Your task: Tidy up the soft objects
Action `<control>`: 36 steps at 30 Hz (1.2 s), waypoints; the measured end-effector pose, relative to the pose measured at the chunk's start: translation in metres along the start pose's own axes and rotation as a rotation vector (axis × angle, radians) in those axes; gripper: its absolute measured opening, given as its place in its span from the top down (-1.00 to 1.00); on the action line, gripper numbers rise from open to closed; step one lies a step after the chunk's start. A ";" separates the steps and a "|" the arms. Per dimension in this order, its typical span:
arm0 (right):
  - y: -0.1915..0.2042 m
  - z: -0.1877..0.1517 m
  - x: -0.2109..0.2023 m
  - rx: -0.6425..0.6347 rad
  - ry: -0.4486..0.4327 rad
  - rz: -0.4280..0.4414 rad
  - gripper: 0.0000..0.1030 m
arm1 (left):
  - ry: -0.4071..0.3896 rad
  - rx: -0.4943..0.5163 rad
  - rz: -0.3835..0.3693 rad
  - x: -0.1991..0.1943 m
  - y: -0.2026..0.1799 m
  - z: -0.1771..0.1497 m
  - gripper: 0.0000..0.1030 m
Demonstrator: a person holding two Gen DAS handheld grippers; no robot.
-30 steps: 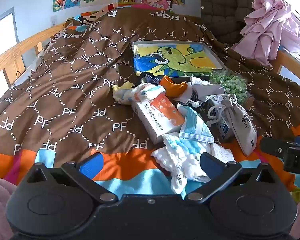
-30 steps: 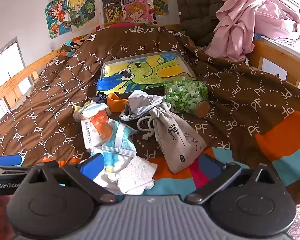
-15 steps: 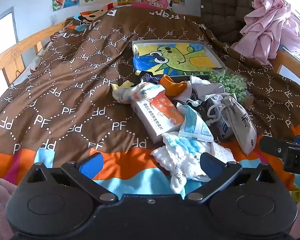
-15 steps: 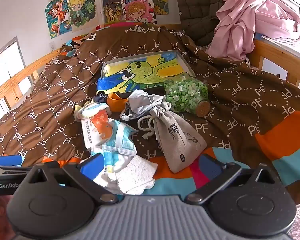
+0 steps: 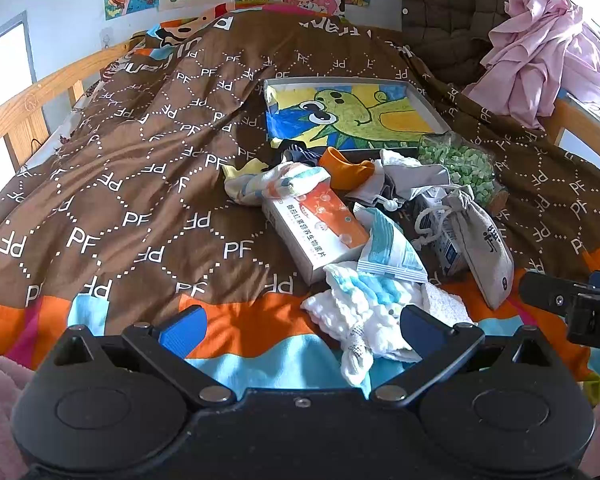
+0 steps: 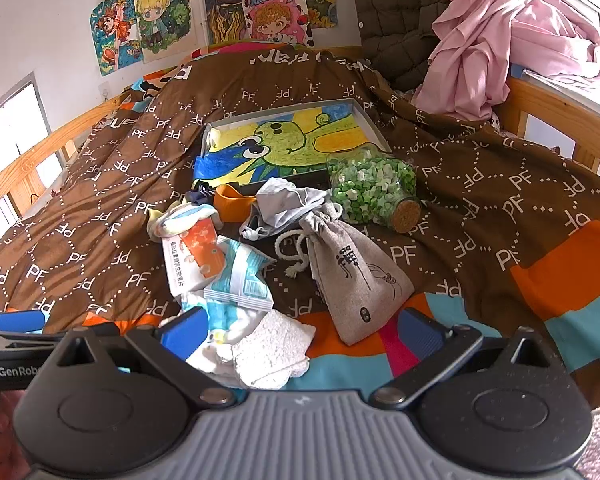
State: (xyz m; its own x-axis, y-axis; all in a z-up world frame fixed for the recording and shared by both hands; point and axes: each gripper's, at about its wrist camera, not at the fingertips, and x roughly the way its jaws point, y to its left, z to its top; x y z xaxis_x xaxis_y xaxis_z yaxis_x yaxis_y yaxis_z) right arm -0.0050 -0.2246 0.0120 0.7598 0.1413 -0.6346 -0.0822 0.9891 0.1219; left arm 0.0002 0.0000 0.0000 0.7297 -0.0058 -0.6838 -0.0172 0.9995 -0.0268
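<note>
Both tools hover empty at the bottom of their frames: the left gripper (image 5: 300,326) and the right gripper (image 6: 300,326) each have jaws spread wide, holding nothing. The white cloths (image 5: 364,312) lie lower centre on the bedspread (image 5: 140,184), just beyond the blue fingertips (image 5: 182,330) (not touching); the grey drawstring pouch (image 6: 356,276) rests centre frame.

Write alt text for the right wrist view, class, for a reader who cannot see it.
Open tongs hover over a heap on a brown quilt: a white cloth, a grey pouch, a box and a jar of green bits lying on its side. A frog drawing lies behind.
</note>
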 end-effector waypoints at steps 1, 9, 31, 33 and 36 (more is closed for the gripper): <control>0.000 0.000 0.000 0.000 0.000 0.000 -0.99 | 0.000 0.000 0.000 0.000 0.000 0.000 -0.99; 0.000 0.000 0.000 0.000 0.001 0.000 -0.99 | 0.001 0.000 -0.001 0.000 0.000 0.000 -0.99; 0.000 0.000 0.000 0.000 0.004 0.000 -0.99 | 0.006 -0.002 -0.004 0.005 -0.002 -0.007 -0.99; 0.000 0.000 0.000 0.000 0.004 0.000 -0.99 | 0.007 -0.002 -0.004 0.005 -0.002 -0.007 -0.99; 0.000 0.000 0.000 0.000 0.004 -0.001 -0.99 | 0.007 -0.003 -0.004 0.005 -0.002 -0.007 -0.99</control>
State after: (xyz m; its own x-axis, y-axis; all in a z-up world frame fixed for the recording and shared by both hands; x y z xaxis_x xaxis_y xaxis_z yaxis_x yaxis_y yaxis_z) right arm -0.0051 -0.2245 0.0116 0.7572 0.1409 -0.6378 -0.0817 0.9892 0.1215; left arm -0.0009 -0.0018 -0.0083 0.7250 -0.0104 -0.6887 -0.0157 0.9994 -0.0317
